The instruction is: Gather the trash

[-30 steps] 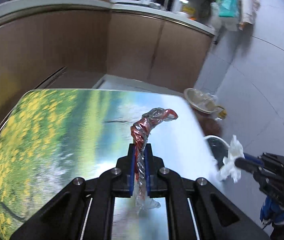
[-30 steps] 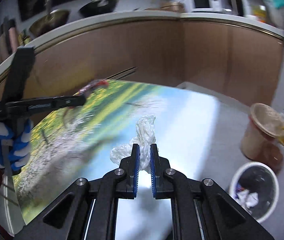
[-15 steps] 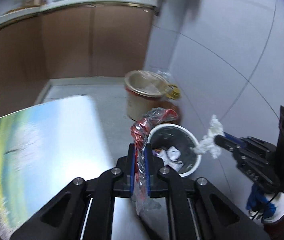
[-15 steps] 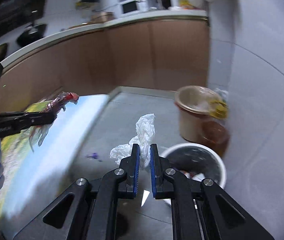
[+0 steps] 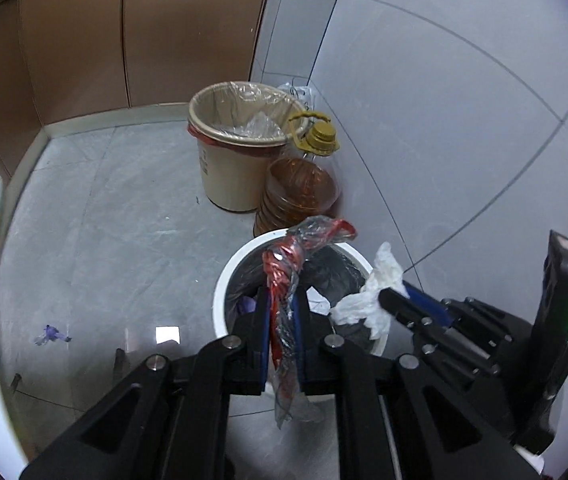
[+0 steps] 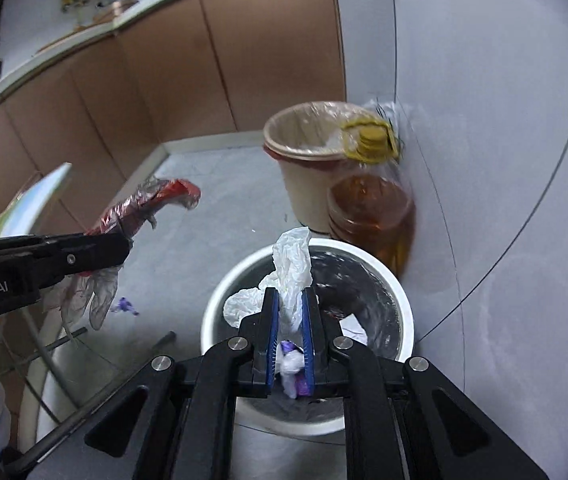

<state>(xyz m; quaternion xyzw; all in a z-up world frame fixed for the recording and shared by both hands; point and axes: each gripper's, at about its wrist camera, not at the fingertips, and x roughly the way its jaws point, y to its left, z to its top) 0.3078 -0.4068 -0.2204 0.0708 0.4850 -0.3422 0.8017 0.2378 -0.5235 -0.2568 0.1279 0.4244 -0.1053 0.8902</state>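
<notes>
On the grey tiled floor [image 5: 116, 220], against the pale wall, a white bin [image 6: 220, 300] with a dark liner is standing below both grippers, scraps of paper lying inside it. Just behind it a beige bucket [image 5: 224, 176] with a clear liner is sitting next to a large bottle of amber oil [image 6: 372, 216] with a yellow cap; bottle and white bin are touching or nearly so. Brown cabinet fronts [image 5: 84, 40] are running along the back. The left gripper [image 5: 281, 320] is hanging over the near rim of the bin, its jaws having just been easing apart slightly yet still narrow, pinching a twisted red and clear plastic wrapper [image 5: 288, 264]. The right gripper [image 6: 289, 326] is pointing down into the bin mouth, jaws likewise having just been opening a little, still narrow around a crumpled white plastic bag [image 6: 290, 276]. A small purple scrap [image 5: 50, 334] is lying on the floor, well apart from the bin.
</notes>
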